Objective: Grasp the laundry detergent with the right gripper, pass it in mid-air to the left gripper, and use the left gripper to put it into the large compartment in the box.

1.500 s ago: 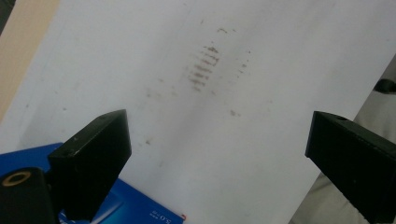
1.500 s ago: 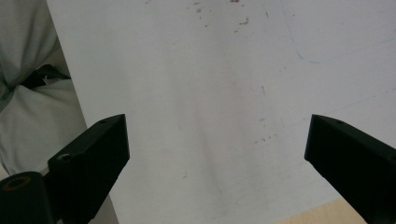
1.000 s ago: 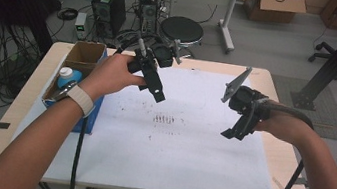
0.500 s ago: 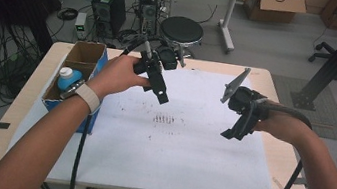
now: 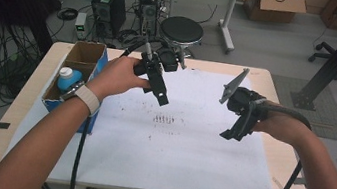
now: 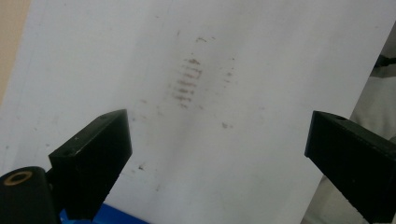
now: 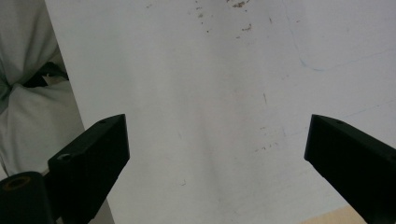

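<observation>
While both hands hover over the white sheet, the cardboard box at the table's left edge holds a blue bottle with a white cap. Left gripper, jaws spread wide and empty, hangs above the sheet's far-left part, near the box. Right gripper, likewise released and empty, hangs over the sheet's right side, well apart from the box.

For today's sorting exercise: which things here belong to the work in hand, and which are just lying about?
In hand:
left claw, open
right claw, open
white sheet
dark smudges

Lying about:
cardboard box
bottle in the box
stool
computer tower
</observation>
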Action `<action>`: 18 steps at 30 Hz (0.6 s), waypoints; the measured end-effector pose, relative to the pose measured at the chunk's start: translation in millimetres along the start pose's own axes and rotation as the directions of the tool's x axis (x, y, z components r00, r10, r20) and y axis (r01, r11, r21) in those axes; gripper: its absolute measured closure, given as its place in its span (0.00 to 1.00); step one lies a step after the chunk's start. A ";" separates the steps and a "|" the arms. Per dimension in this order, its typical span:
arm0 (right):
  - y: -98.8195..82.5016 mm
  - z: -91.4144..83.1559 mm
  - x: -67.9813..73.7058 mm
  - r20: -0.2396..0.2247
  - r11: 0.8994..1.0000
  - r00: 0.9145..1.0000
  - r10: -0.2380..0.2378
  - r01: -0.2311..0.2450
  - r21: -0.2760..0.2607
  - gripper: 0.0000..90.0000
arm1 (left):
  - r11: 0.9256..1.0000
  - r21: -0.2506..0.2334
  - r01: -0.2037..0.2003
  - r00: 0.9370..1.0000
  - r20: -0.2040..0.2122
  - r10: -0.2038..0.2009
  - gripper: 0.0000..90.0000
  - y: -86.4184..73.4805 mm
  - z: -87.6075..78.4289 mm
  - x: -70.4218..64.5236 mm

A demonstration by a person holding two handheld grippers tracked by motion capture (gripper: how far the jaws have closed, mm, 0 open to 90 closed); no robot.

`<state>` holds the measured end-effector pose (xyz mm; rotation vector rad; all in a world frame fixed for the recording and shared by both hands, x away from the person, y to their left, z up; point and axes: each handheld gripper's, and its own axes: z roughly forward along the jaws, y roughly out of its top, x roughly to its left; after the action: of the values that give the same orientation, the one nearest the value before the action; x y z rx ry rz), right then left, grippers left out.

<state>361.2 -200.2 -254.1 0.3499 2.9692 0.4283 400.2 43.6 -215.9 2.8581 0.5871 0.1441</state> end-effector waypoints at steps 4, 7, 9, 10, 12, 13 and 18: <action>-0.4 0.1 0.0 -0.001 1.000 1.000 -0.001 0.001 0.000 0.07 | 1.000 0.001 0.000 1.000 -0.001 0.000 0.09 0.6 0.3 -0.5; -0.5 0.1 0.3 -0.002 1.000 1.000 0.001 -0.001 -0.002 0.07 | 1.000 0.002 -0.002 1.000 0.001 0.002 0.09 0.9 0.5 -0.8; -0.7 -0.1 0.3 -0.001 1.000 1.000 0.000 0.000 -0.003 0.07 | 1.000 0.003 0.001 1.000 0.000 -0.001 0.09 0.8 0.2 -0.6; -0.9 -0.3 0.3 -0.002 1.000 1.000 0.001 -0.001 -0.004 0.07 | 1.000 0.002 0.003 1.000 -0.001 -0.003 0.09 0.6 0.3 -0.6; -1.2 -0.2 0.5 -0.001 1.000 1.000 0.000 0.000 -0.003 0.07 | 1.000 0.007 0.002 1.000 -0.001 -0.002 0.09 0.5 0.1 -0.2; -1.6 0.0 0.3 -0.001 1.000 1.000 0.000 0.000 -0.004 0.07 | 1.000 0.005 0.003 1.000 -0.002 -0.003 0.09 0.2 0.4 -0.1; -1.6 0.6 0.4 -0.001 1.000 1.000 0.002 -0.002 -0.005 0.07 | 1.000 0.005 0.004 1.000 -0.001 -0.004 0.09 0.3 0.2 -0.1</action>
<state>360.5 -201.5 -255.1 0.3524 2.9688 0.4358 400.2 43.3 -216.0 2.8617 0.5937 0.1439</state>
